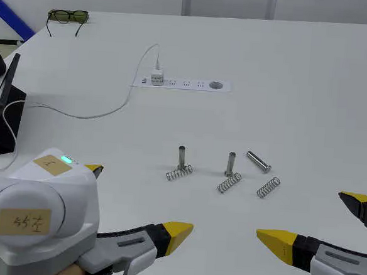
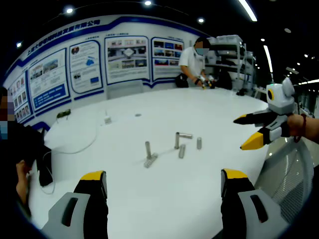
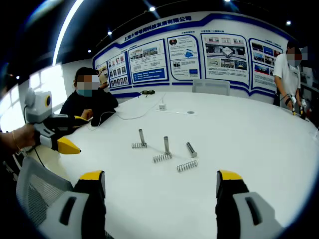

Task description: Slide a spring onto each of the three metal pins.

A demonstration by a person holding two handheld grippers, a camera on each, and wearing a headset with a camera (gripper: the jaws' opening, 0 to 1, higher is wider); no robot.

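Left gripper [image 1: 135, 198] and right gripper [image 1: 316, 219] hover with jaws spread, holding nothing; beyond them three springs [image 1: 229, 183] lie beside the pins [image 1: 231, 163], two upright, one lying flat, so a spring is probably best pinched mid-coil and lowered straight over a standing pin.

the head view looks forward and down onto the white table [image 1: 314, 71] from above its near edge, fairly close. the left gripper view looks low across it from the near left, the right gripper view from the near right, both near tabletop height. all three share the pins [image 1: 181, 156] and springs [image 1: 229, 183] at mid-table.
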